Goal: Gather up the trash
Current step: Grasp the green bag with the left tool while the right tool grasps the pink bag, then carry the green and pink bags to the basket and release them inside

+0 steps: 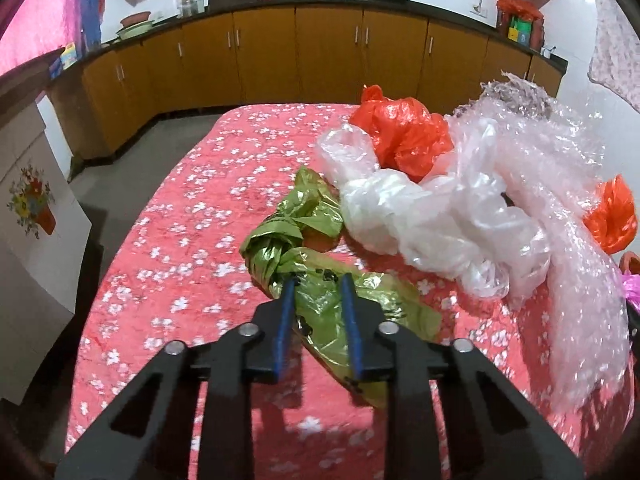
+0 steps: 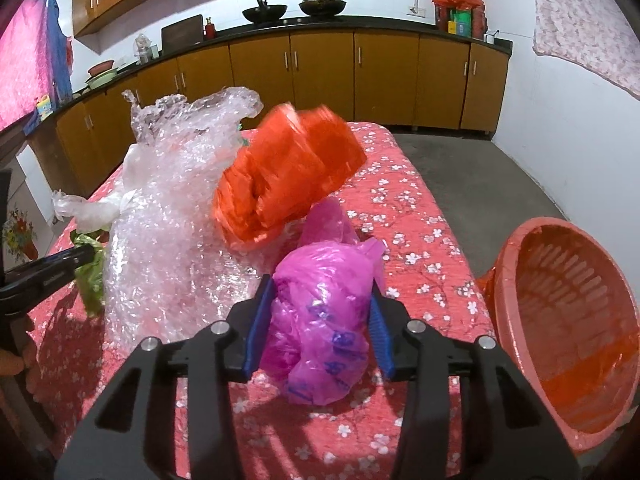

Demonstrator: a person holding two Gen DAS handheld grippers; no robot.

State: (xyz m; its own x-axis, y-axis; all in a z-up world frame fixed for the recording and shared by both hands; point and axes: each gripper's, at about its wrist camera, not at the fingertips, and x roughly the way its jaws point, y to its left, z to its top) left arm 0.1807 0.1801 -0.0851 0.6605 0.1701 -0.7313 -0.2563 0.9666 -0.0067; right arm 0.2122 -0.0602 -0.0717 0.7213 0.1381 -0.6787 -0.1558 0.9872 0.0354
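Note:
A table with a red flowered cloth point(image 1: 168, 216) holds a heap of plastic trash. In the left wrist view my left gripper point(image 1: 320, 280) has its jaws around a crumpled green plastic bag point(image 1: 320, 308), partly closed with a gap. Beyond it lie clear plastic bags point(image 1: 420, 216), bubble wrap point(image 1: 560, 184) and an orange bag point(image 1: 404, 128). In the right wrist view my right gripper point(image 2: 324, 292) is shut on a magenta plastic bag point(image 2: 324, 320) just above the cloth. A blurred orange bag point(image 2: 288, 176) lies behind it, bubble wrap point(image 2: 176, 208) to its left.
An orange plastic basket point(image 2: 568, 320) stands tilted at the table's right edge, its mouth facing me. Wooden kitchen cabinets point(image 2: 320, 76) with pans on the counter run along the back wall. Grey floor point(image 2: 480, 168) lies past the table. The left gripper point(image 2: 48, 268) shows at the left.

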